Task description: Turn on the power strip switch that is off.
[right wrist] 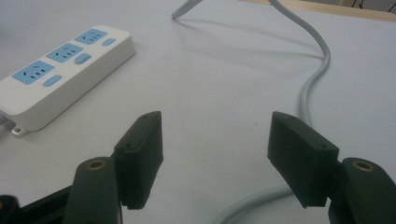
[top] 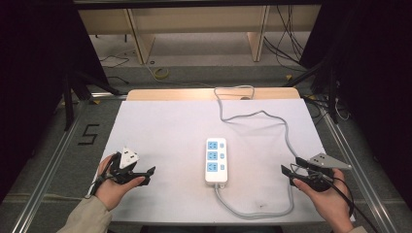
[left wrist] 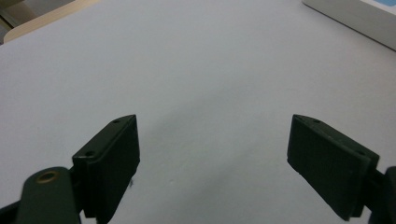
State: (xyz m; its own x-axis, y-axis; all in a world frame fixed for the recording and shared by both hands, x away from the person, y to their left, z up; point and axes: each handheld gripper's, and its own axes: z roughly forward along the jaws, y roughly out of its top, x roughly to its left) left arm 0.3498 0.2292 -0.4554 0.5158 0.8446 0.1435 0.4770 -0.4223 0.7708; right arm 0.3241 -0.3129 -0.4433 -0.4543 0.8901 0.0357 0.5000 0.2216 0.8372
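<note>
Plainly the work centres on the power strip [top: 215,160], lying lengthwise mid-table with its grey cable [top: 286,141] looping from its near end round to 3 o'clock and off past 12; neither tool touches it. Left gripper [top: 145,174] sits at 9 o'clock of the strip, jaws spread wide, holding nothing; right gripper [top: 287,174] at 3 o'clock, likewise wide and empty, just beside the cable. Both hands rest low, jaws pointing inward; approach level, I'd judge, and avoid snagging the cable.
</note>
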